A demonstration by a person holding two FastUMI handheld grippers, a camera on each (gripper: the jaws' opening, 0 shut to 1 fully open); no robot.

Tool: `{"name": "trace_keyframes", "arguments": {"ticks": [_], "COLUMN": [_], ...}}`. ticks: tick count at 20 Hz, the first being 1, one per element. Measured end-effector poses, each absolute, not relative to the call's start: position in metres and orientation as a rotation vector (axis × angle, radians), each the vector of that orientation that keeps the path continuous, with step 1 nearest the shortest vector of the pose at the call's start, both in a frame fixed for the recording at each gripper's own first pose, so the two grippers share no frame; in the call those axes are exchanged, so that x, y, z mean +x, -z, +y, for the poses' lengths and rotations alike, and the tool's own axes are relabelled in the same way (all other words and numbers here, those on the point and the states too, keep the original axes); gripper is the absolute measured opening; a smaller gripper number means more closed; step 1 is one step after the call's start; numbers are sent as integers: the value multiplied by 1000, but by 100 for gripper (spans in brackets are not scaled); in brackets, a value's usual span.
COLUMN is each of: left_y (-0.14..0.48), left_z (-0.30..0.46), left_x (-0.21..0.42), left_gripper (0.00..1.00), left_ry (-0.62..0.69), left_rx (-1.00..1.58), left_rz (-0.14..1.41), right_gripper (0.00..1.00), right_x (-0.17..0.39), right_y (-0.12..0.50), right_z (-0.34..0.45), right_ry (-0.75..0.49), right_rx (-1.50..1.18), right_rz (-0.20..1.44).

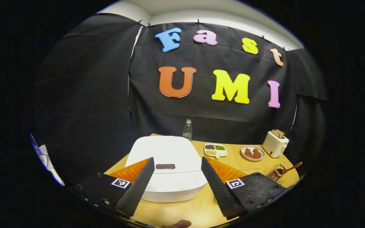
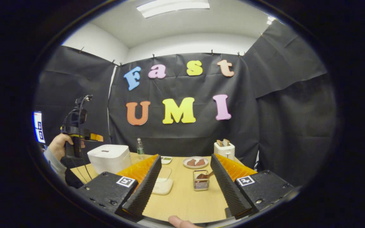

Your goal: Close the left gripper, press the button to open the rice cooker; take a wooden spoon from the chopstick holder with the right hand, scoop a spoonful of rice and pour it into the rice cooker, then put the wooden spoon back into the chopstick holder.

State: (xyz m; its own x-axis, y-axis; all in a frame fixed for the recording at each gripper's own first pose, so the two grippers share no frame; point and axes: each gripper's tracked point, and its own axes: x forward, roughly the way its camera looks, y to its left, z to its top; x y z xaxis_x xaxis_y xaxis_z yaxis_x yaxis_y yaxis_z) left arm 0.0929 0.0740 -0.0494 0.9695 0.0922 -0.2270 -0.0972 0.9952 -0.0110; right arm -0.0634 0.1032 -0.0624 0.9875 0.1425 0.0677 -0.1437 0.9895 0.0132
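**Q:** Nearest the lens in each view, what do you show?

**A:** Ribbed black fingers, mine. My left gripper (image 1: 176, 177) stands with jaws wide, framing the closed white rice cooker (image 1: 166, 164); its dark button (image 1: 165, 166) lies between my fingers, untouched. My right gripper (image 2: 185, 186) is equally wide and holds nothing.

**Q:** Where are the task's things?

**A:** On the wooden table (image 2: 185, 202). The chopstick holder (image 2: 201, 181) stands ahead between my right fingers, the wooden spoon (image 2: 205, 175) in it. A clear container (image 2: 163, 182) sits just beside the right gripper's left finger; whether it holds the rice I cannot tell.

**Q:** Which step is in hand?

**A:** The first, I judge. Next, my left jaws must close, then descend squarely on the button.
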Motion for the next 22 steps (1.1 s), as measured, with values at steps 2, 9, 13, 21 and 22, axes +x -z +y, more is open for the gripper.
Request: {"name": "trace_keyframes", "arguments": {"ticks": [2,9,13,21,22], "left_y": [41,26,29,33,36], "left_z": [62,9,-5,-47,-50], "left_x": [68,-12,-43,-90,-91], "left_gripper": [95,95,95,95,95], "left_ry": [-76,15,11,42,47], "left_rx": [-7,23,51,107,112], "left_rz": [203,87,55,-60,-55], "right_gripper": [100,100,100,100,100], "right_x": [-64,-66,-67,-72,-72], "right_y": [58,49,48,53,53], "right_z": [96,71,56,47,46], "right_ry": [-132,-83,-54,-44,-42], "right_rx": [25,9,5,23,25], "right_rz": [-72,-87,-82,-72,-74]}}
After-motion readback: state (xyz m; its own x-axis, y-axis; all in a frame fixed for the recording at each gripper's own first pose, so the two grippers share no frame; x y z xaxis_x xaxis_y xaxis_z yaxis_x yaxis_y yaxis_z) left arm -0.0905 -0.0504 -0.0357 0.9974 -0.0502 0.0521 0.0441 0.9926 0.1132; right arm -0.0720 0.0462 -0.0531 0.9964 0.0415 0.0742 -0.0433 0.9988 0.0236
